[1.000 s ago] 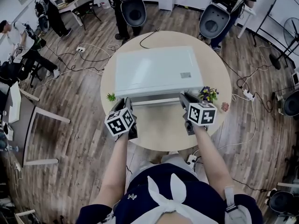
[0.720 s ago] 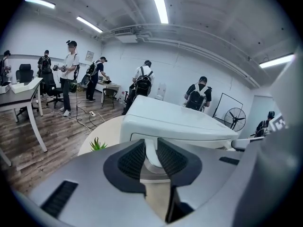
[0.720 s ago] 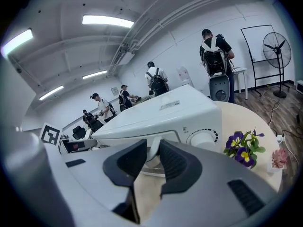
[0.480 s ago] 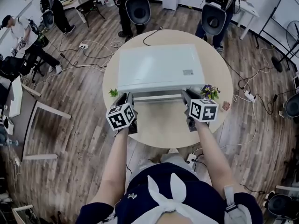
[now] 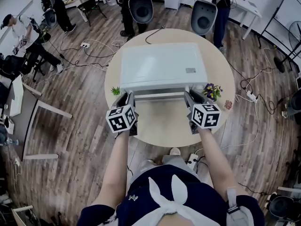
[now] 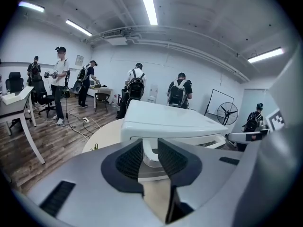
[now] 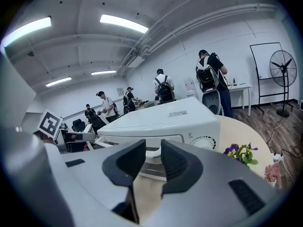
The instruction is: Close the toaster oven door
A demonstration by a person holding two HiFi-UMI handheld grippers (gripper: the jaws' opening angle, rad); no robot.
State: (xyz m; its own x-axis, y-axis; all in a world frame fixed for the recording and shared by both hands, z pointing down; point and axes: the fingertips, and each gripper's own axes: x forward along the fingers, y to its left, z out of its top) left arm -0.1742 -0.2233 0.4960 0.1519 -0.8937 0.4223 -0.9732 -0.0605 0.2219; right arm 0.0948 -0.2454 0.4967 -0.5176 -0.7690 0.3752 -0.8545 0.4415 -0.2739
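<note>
A white toaster oven (image 5: 162,65) stands on a round table, its front door ajar and tilted toward me. The door handle (image 5: 157,97) runs along the front. My left gripper (image 5: 126,98) is at the handle's left end; in the left gripper view its pads (image 6: 129,159) are shut on the white handle post (image 6: 148,156). My right gripper (image 5: 190,97) is at the right end. Its jaws have just been opening, and the handle (image 7: 151,153) sits loosely between the pads (image 7: 174,161).
The round table (image 5: 164,131) also carries a purple flower pot (image 5: 210,92) right of the oven, a small green plant (image 5: 115,91) to its left and a pink item (image 5: 227,105) at the rim. Cables and a power strip (image 5: 194,160) lie on the floor. People stand beyond the table.
Both grippers stay at the handle ends. The right marker cube has rolled slightly. People behind the table have shifted.
</note>
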